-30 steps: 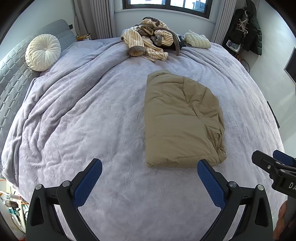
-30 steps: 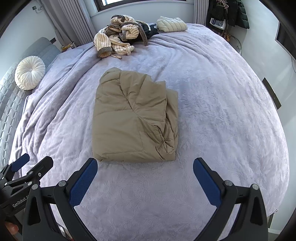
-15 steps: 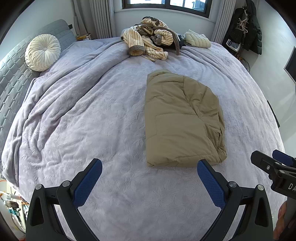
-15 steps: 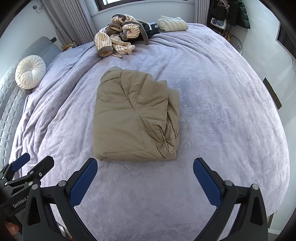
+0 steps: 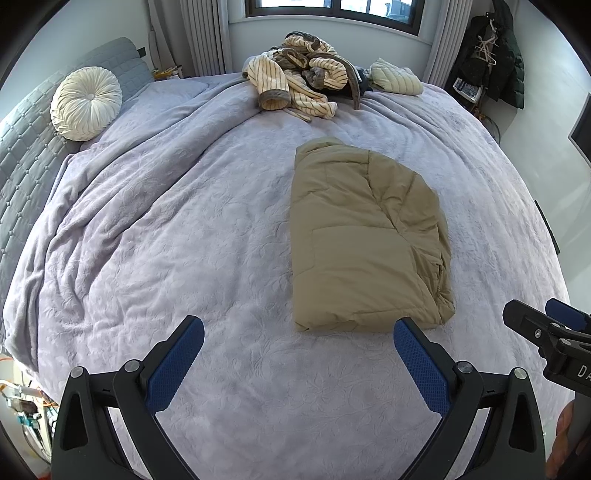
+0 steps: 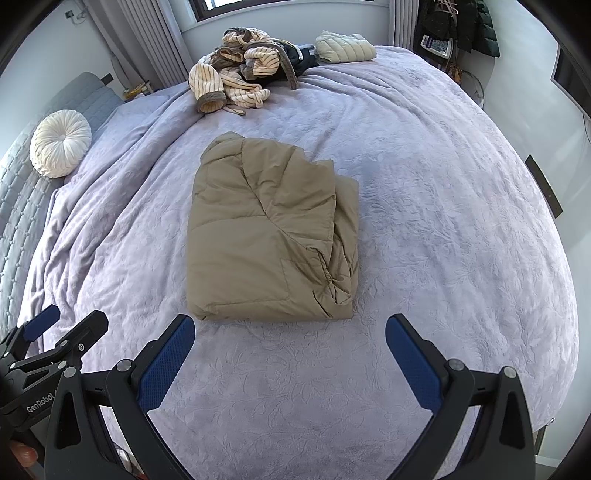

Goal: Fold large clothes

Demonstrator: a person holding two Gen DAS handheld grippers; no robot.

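Tan padded jacket (image 6: 271, 236), folded into a rectangle, is lying mid-bed on the lilac quilted bedspread (image 6: 443, 229). Left gripper (image 5: 297, 354) and right gripper (image 6: 290, 349) are hovering before its near edge, jaws apart, empty. Judged light, puffy, slippery; grasping stacked near corners is advisable.

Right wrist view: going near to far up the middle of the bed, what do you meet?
Right gripper, open → bare stretch of the purple bedspread → folded tan jacket → striped robe heap → window wall.
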